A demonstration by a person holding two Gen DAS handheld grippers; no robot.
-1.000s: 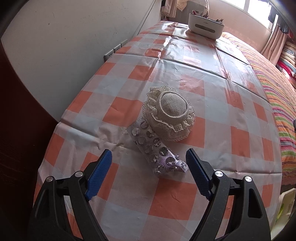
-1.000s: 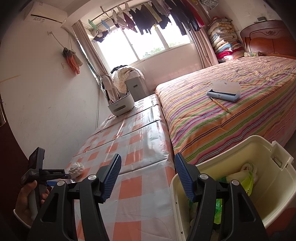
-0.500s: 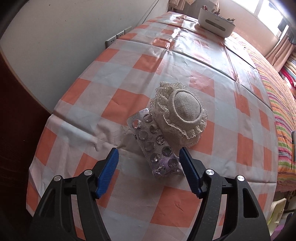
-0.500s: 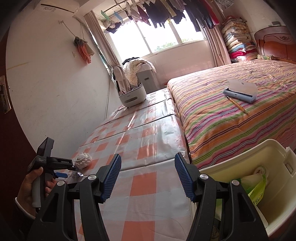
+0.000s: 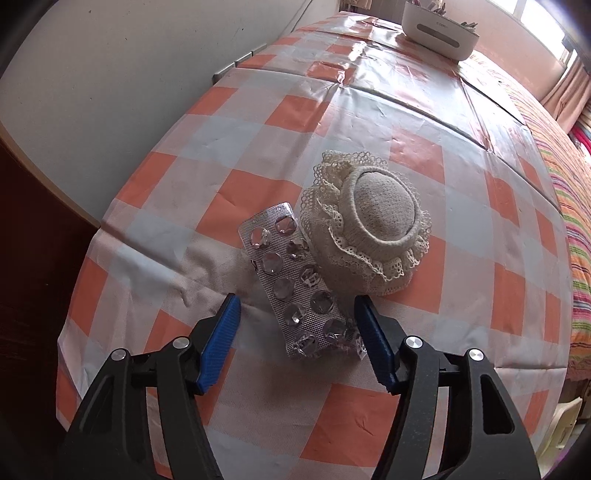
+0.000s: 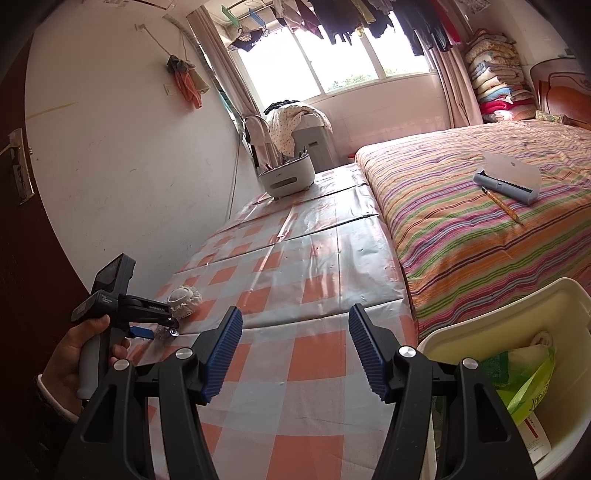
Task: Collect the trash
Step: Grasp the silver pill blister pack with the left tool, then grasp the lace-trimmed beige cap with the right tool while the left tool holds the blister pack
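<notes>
A used silver blister pack [image 5: 295,284] lies on the orange-checked tablecloth [image 5: 369,413], its far edge tucked against a lace pincushion [image 5: 373,236]. My left gripper [image 5: 297,317] is open, its blue pads on either side of the pack's near end, apart from it. In the right wrist view the left gripper [image 6: 155,330] shows low over the pack beside the pincushion [image 6: 184,300]. My right gripper [image 6: 295,338] is open and empty above the table's near end, left of a cream bin [image 6: 491,325] that holds a green-and-white bag [image 6: 524,373].
A white caddy [image 5: 439,27] stands at the table's far end. A striped bed [image 6: 480,221] with a lint roller [image 6: 506,181] and a pencil [image 6: 502,206] runs along the table's right side. A wall [image 5: 129,74] and a dark door [image 6: 18,258] are on the left.
My left gripper has moved forward and down, so its open pads now flank the blister pack's near end. The right gripper has swung slightly left, away from the bin.
</notes>
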